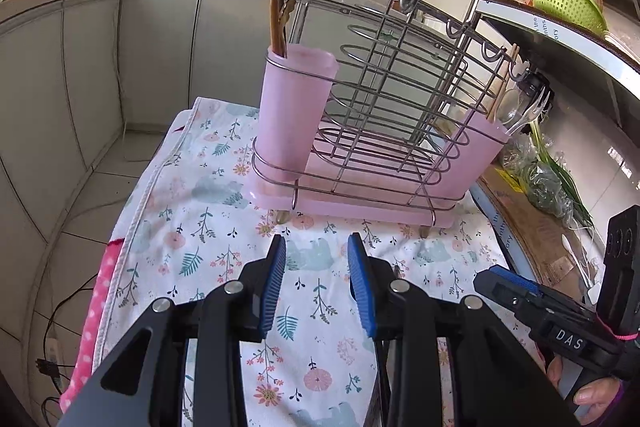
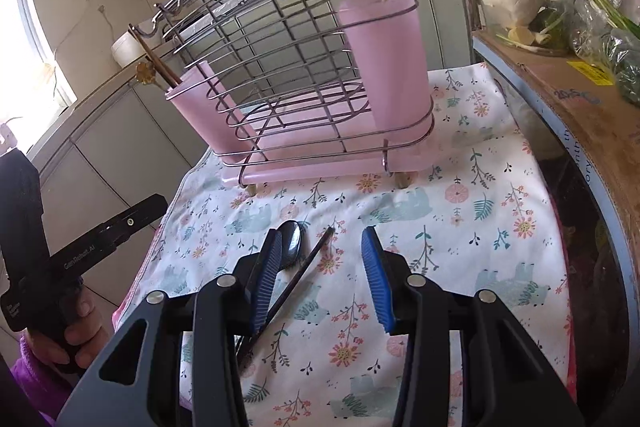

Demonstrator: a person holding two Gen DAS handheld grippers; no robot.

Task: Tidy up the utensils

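Both grippers, left and right, open, empty | spoon, chopstick near right gripper, ready to grab | rack far

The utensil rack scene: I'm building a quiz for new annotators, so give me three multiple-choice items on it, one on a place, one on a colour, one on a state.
1. Where does the dark spoon lie?
A. in a pink cup
B. on the floral cloth in front of the rack
C. on the cardboard box

2. What colour are the two cups in the rack?
A. green
B. white
C. pink

3. How is the right claw?
A. open, holding nothing
B. shut on the spoon
C. shut on a chopstick

Key: 1 B, the spoon rests on the cloth beside a dark chopstick, near the claw's left finger. 2 C, both cups are pale pink. 3 A, its blue pads stand apart with only cloth between them; the left claw is open too.
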